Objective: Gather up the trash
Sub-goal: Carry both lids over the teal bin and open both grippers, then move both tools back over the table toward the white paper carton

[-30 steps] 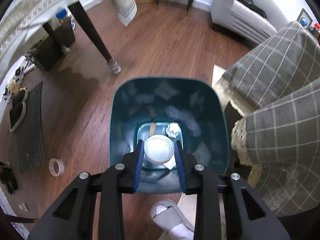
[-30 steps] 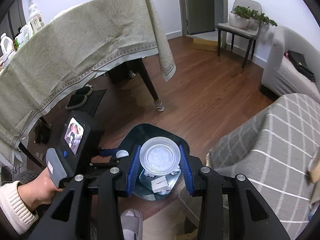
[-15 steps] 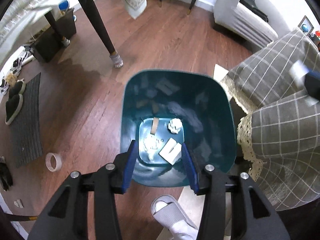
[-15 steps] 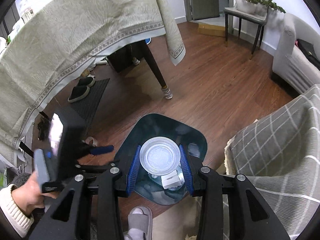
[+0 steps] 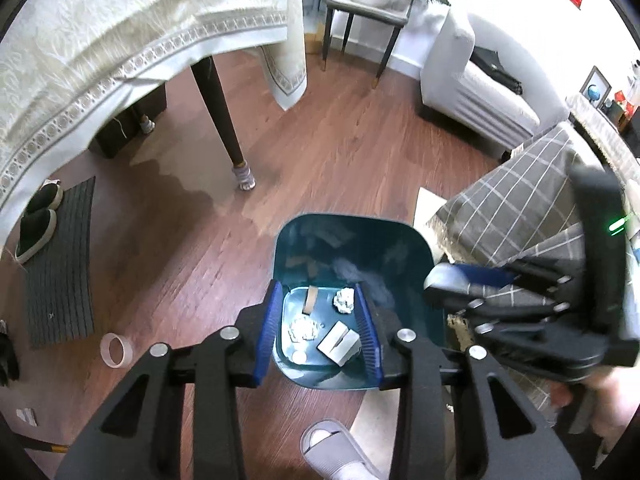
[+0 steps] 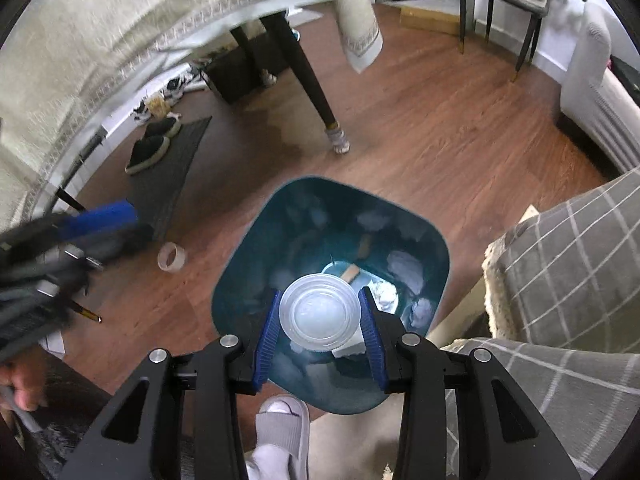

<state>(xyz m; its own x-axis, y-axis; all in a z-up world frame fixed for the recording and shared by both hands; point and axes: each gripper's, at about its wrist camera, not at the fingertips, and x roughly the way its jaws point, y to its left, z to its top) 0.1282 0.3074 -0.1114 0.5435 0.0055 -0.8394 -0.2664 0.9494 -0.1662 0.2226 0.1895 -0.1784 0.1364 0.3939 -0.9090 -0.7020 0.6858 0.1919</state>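
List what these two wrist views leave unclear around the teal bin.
- Left gripper, right wrist view: motion-blurred at the frame edge; jaw state unreadable there.
- Bin floor, right wrist view: partly hidden behind the clear plastic lid held in the right gripper.
- Small white round piece in the bin, left wrist view: too small to identify.
- Right gripper, left wrist view: blurred, tips partly cut off.

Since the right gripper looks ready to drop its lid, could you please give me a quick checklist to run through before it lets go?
1. Clear plastic lid is clamped between the right gripper fingers: ok.
2. Lid is over the teal bin opening, not the floor: ok.
3. Left gripper is open and carries nothing: ok.
4. Left gripper is out of the lid's drop path: cannot tell.
5. Bin has room; only a few scraps lie at the bottom: ok.
6. Slippered foot is outside the bin rim: ok.
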